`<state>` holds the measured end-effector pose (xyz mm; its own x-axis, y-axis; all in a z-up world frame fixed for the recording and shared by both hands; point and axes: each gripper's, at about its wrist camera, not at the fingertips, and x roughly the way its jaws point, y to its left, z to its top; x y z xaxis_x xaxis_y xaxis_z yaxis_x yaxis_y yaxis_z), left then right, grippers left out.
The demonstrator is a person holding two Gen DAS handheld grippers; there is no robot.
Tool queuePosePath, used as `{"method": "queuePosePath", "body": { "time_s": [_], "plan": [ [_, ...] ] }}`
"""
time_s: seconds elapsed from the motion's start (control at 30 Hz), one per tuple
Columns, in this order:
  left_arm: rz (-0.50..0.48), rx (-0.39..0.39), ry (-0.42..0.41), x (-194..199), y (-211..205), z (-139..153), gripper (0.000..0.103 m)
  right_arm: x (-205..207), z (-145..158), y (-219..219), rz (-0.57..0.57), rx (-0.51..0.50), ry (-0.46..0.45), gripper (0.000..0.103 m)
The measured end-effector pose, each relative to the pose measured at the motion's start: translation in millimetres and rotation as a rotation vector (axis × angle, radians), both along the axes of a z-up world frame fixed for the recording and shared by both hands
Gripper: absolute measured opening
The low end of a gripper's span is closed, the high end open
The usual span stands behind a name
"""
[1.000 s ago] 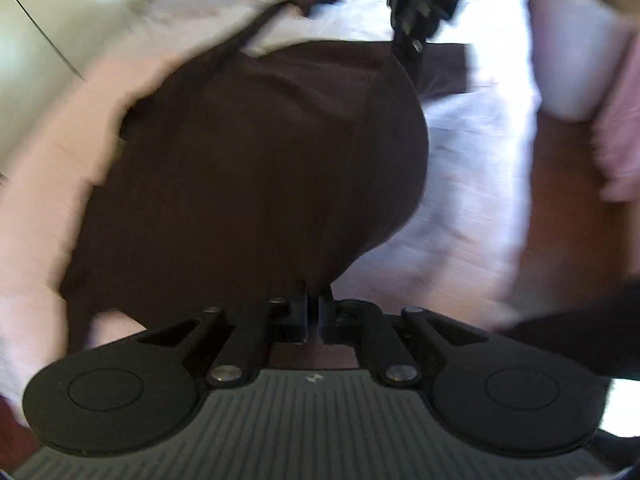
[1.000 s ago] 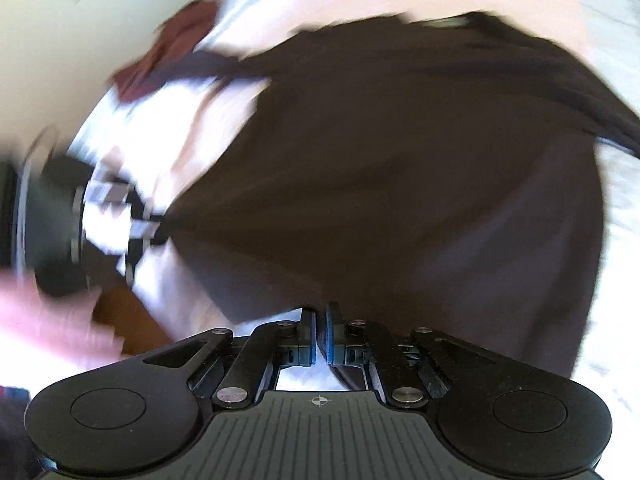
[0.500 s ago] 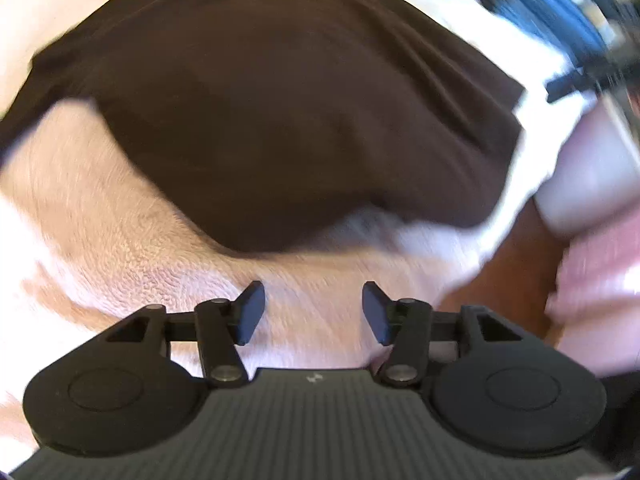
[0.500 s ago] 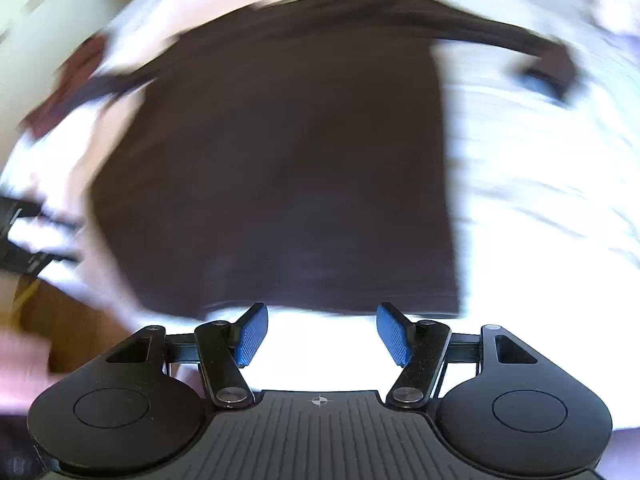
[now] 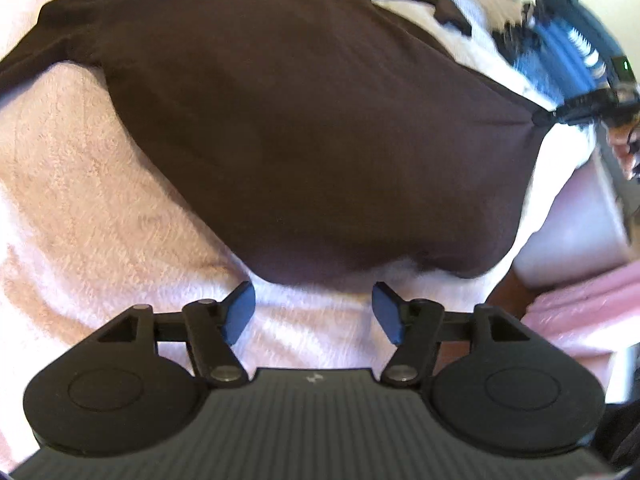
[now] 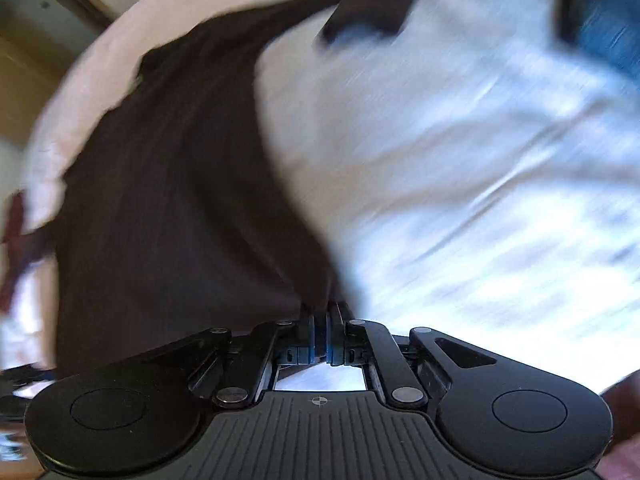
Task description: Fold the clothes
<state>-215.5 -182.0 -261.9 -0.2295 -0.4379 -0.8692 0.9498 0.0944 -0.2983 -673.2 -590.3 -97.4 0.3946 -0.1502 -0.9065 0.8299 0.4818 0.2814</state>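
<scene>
Left wrist view shows the left gripper (image 5: 313,307) with its fingers (image 5: 240,309) apart and still widening, nothing between them; they hang over the pale pink blanket (image 5: 92,208) just short of the near hem of the dark brown garment (image 5: 304,120). The garment lies spread ahead of these fingers, filling most of the view, with one sleeve reaching away up and to the left. Only this view shows the right gripper (image 5: 541,117) from outside: far off to the right of the left fingers, its tips pinch a corner of the garment, the cloth drawn to a point there, and part of a hand (image 5: 624,152) appears behind it. A pale bin-like container (image 5: 576,216) and a pink fabric (image 5: 580,304) sit to the right, past the edge of the bed.

The right wrist view, heavily blurred, gives the close side of that grip: the right gripper (image 6: 319,320) has its fingers (image 6: 310,330) pressed together on the garment's edge, and the dark brown garment (image 6: 172,200) runs ahead and to the left of them. To the right of those fingers lies white bedding (image 6: 460,160), which the other view barely shows, and a sleeve end (image 6: 368,4) rests far ahead on it
</scene>
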Motion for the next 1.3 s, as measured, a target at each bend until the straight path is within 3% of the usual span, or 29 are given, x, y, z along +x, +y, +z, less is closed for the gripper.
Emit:
{"method": "queuePosePath", "body": {
  "time_s": [0.13,0.17,0.2,0.27,0.4,0.5,0.57,0.63,0.7,0.77,0.97,1.03,1.1,1.2,1.3],
  "plan": [
    [0.023,-0.027,0.056,8,-7,-8,0.060,12,3,10,0.033,-0.083,0.067,0.009],
    [0.020,-0.029,0.077,9,-9,-9,0.059,28,-1,24,0.047,-0.105,0.093,0.025],
    [0.010,-0.030,0.105,10,-10,-9,0.046,37,2,35,0.074,-0.151,0.116,0.044],
    [-0.016,-0.029,0.185,13,-12,-3,0.018,54,8,60,0.136,-0.237,0.148,0.054],
    [-0.049,-0.075,0.342,22,-14,27,0.006,85,16,131,0.351,-0.296,0.070,0.054],
    [-0.080,-0.128,0.419,26,-16,49,0.005,107,8,187,0.599,-0.316,0.068,0.055],
    [-0.107,-0.124,0.403,25,-18,53,0.006,118,-4,220,0.767,-0.359,0.100,0.055],
    [-0.122,-0.084,0.334,22,-21,46,0.016,124,-15,246,0.899,-0.407,0.131,0.058],
    [-0.106,-0.047,0.248,21,-18,32,0.042,129,-28,268,1.027,-0.460,0.165,0.066],
    [-0.100,-0.054,0.192,21,-12,21,0.042,131,-39,278,1.107,-0.483,0.191,0.066],
    [-0.189,-0.171,0.115,7,-25,13,0.043,128,-51,264,1.095,-0.498,0.224,0.066],
    [-0.203,-0.182,0.153,6,-25,13,0.038,125,-47,259,1.066,-0.497,0.226,0.066],
    [-0.234,-0.134,0.238,3,-28,13,0.002,124,-45,256,1.048,-0.493,0.228,0.066],
    [-0.200,-0.099,0.344,15,-12,33,0.003,130,-42,257,1.033,-0.489,0.230,0.066],
    [-0.082,-0.117,0.425,46,5,60,0.002,136,-37,259,1.032,-0.505,0.214,0.066]
  ]
}}
